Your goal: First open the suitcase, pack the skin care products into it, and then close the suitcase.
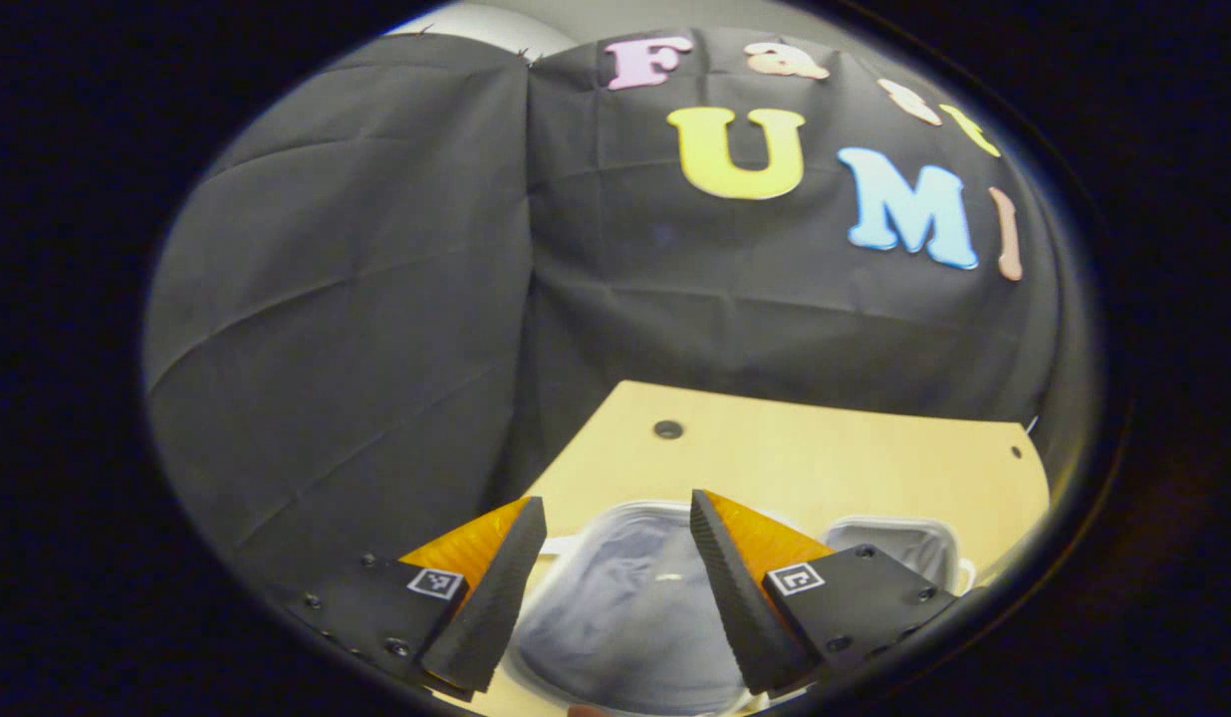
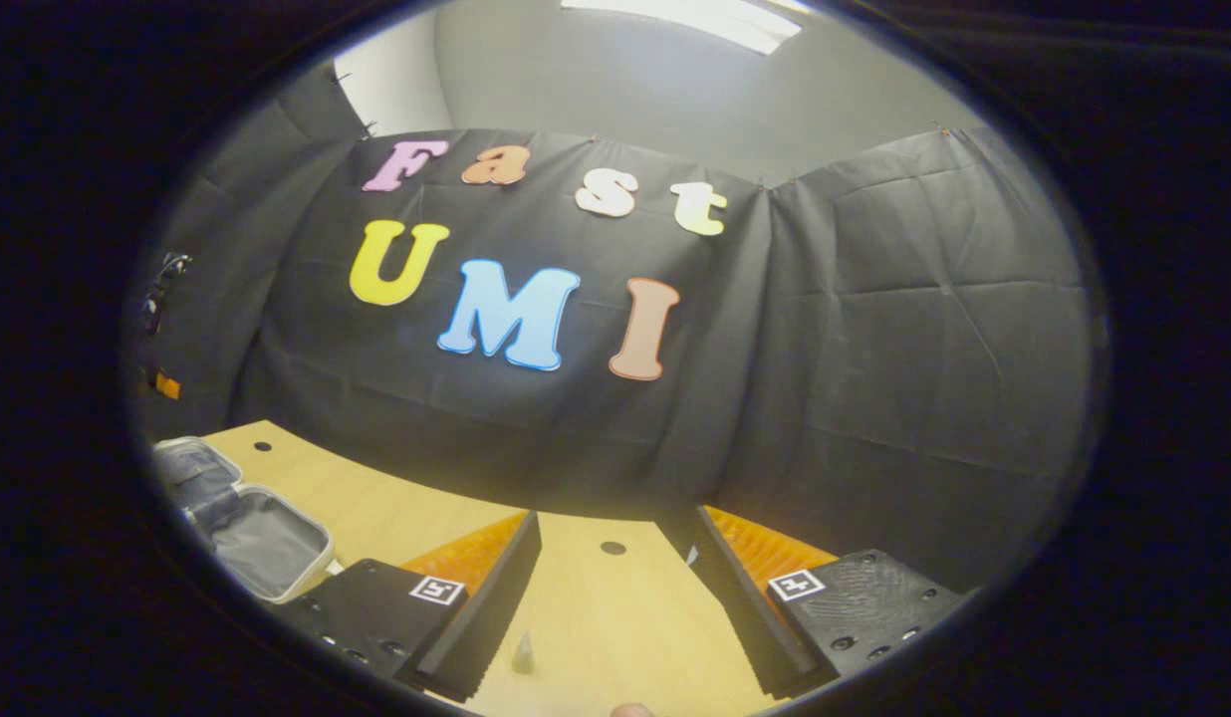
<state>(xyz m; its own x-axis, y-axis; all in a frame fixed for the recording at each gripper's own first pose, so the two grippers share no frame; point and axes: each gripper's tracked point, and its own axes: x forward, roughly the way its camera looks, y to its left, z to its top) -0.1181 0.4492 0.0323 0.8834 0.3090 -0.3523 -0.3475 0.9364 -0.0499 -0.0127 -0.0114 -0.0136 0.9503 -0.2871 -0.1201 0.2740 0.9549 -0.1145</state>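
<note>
Item one, the suitcase (image 1: 625, 607): we find it lying open on the tabletop (image 1: 825, 458), its grey-lined halves side by side, directly beneath and just beyond the left gripper (image 1: 611, 588), whose fingers stand apart and hold nothing. In the right gripper view the same suitcase (image 2: 257, 538) sits at the far left of the tabletop (image 2: 396, 508), well apart from the right gripper (image 2: 615, 607), whose fingers are likewise spread and empty. Item two, a small pale pointed object (image 2: 523, 654), near the right gripper between its fingers; we judge it may be the tip of a skin care product, though too little shows to be sure. Step in hand, by our reading: opening appears done, packing is next. To do it well, we would lower the right gripper squarely over a product, close on its body rather than its tip, carry it left and set it inside the lined half, clear of the rim. The left gripper could steady the case.
</note>
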